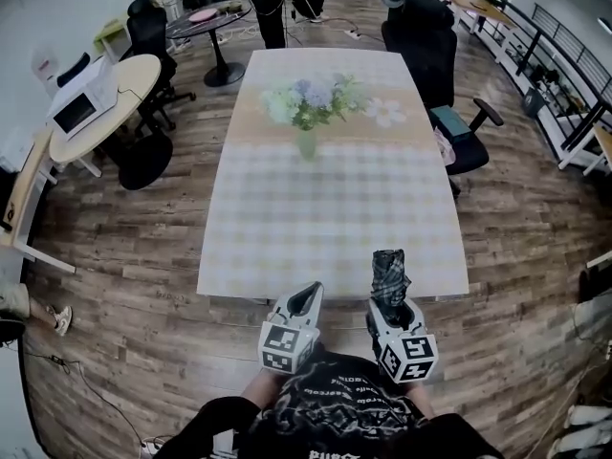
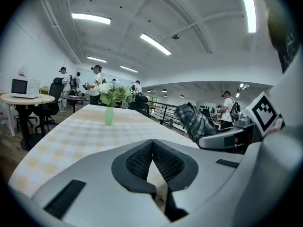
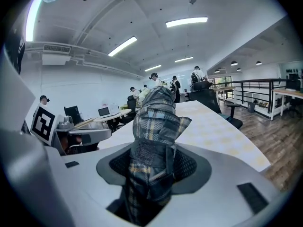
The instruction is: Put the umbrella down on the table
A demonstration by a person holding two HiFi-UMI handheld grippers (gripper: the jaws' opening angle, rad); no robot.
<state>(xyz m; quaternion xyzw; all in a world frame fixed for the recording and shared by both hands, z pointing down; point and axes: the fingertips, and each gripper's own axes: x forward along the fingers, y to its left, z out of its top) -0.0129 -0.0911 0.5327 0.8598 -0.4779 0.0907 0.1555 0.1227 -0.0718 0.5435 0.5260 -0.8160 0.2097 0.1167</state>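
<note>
Open office: desks (image 1: 134, 73), swivel chairs (image 1: 426, 38)

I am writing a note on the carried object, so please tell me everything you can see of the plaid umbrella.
The umbrella is folded short, a bundle of plaid cloth in dark grey and blue with pale yellow and white lines. The cloth is loosely wrapped, and one fold sticks out at the side. The right tongs clamp its lower part, so its free end points forward, away from the person. In the head view it is over the near edge of the table and does not seem to touch it.
</note>
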